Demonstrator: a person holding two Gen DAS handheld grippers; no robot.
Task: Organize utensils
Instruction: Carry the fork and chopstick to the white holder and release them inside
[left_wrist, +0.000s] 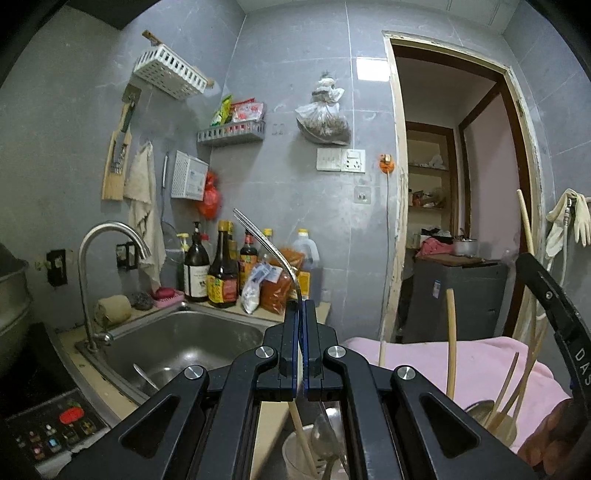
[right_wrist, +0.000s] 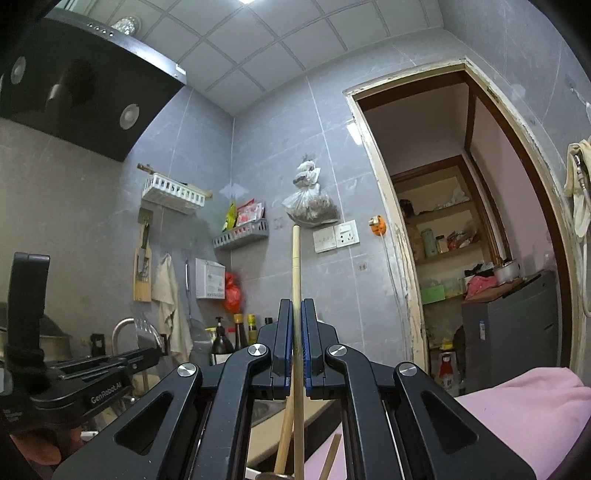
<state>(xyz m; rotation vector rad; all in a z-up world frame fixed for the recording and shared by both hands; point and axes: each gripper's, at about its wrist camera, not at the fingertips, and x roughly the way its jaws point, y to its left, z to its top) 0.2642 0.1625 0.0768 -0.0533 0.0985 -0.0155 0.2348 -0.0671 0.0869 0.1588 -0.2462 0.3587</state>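
Observation:
In the left wrist view my left gripper (left_wrist: 300, 306) is shut on the handle of a metal fork (left_wrist: 266, 243), whose tines curve up and to the left over the sink. Below its fingers stands a white cup (left_wrist: 291, 456) holding a metal spoon (left_wrist: 319, 432) and a wooden chopstick (left_wrist: 301, 424). At the right a steel holder (left_wrist: 478, 410) carries several chopsticks (left_wrist: 450, 332). My right gripper (right_wrist: 296, 306) is shut on one wooden chopstick (right_wrist: 295, 258), held upright. The left gripper (right_wrist: 153, 350) with the fork tines (right_wrist: 144, 326) shows at the left of the right wrist view.
A steel sink (left_wrist: 184, 343) with a curved faucet (left_wrist: 107, 236) lies left, sauce bottles (left_wrist: 221, 273) behind it. An induction cooker panel (left_wrist: 48, 432) is at the lower left. A pink cloth (left_wrist: 443, 362) covers the right side. An open doorway (left_wrist: 461, 184) is beyond.

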